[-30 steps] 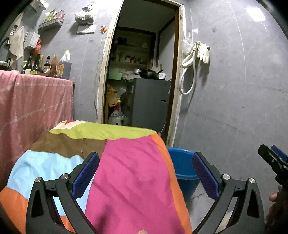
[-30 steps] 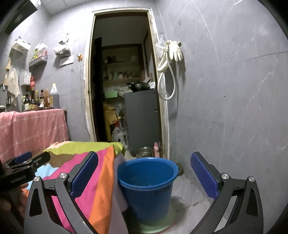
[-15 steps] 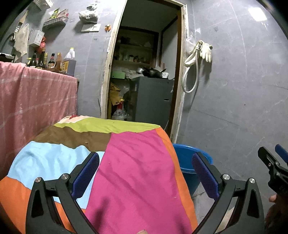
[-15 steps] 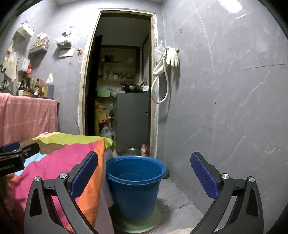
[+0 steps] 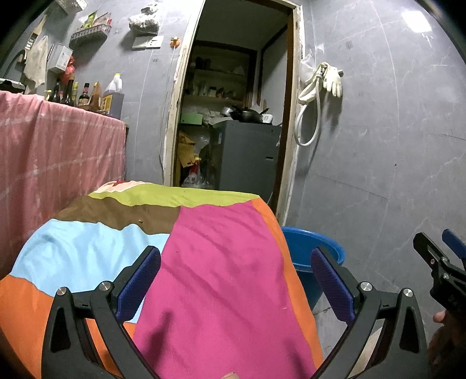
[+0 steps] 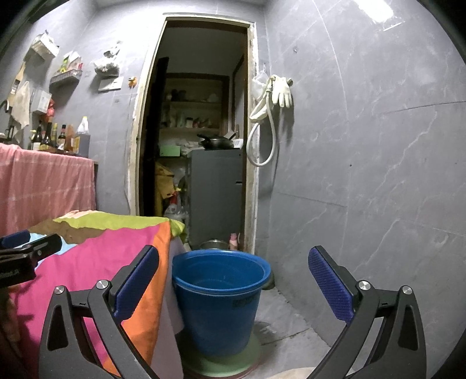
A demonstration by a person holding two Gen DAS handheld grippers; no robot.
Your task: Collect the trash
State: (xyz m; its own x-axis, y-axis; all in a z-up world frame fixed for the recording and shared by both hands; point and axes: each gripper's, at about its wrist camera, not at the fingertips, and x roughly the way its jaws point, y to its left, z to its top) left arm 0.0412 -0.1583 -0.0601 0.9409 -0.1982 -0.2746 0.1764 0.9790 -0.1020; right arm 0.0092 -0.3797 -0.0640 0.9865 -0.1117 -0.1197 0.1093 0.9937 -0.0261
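Dim indoor light from overhead — glare patches on the grey wall (image 6: 387, 17), a dark doorway (image 6: 201, 131), sharp focus, strong fisheye bending — black corners.

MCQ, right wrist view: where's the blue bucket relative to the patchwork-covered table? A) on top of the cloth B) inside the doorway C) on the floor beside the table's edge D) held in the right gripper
C: the blue bucket stands on the floor on a green disc, right beside the draped patchwork cloth; both grippers are open and empty.

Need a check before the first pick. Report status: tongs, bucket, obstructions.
Left tongs open, empty, over the patchwork cloth. Right tongs open, empty, facing the blue bucket. Bucket upright on floor beside the cloth's edge. No trash in view, nothing blocking.
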